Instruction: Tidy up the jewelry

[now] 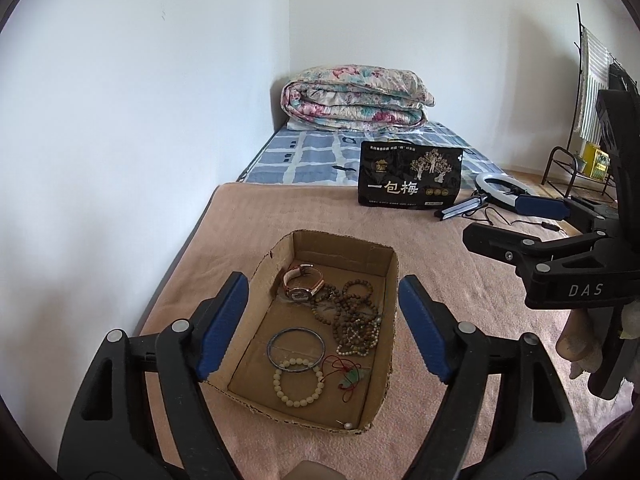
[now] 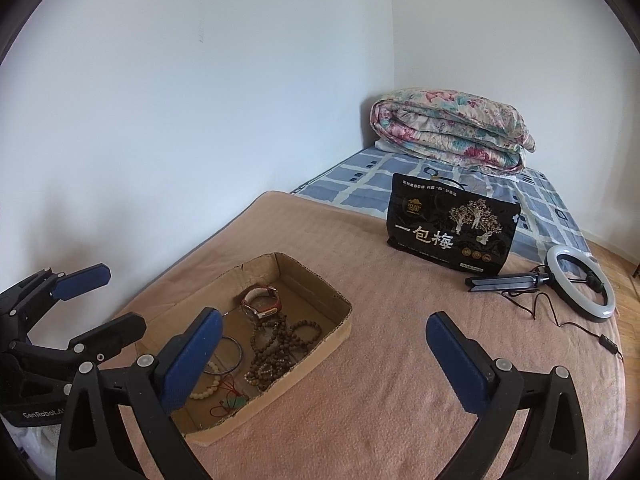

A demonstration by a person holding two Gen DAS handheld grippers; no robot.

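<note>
Pink blanket (image 1: 320, 216), jewelry box (image 1: 384, 264) beneath wide-spread left hand-held gripper (image 1: 322, 328), right hand-held gripper (image 2: 322, 356) wide too

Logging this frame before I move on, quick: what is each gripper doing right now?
Left gripper: open, holding nothing, above the cardboard box.
Right gripper: open, holding nothing, to the right of the box.

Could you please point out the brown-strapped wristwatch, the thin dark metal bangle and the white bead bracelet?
Brown-strapped wristwatch (image 1: 301, 293), left wrist view, dial.
Thin dark metal bangle (image 1: 276, 340), left wrist view, left rim.
White bead bracelet (image 1: 277, 380), left wrist view, left beads.
</note>
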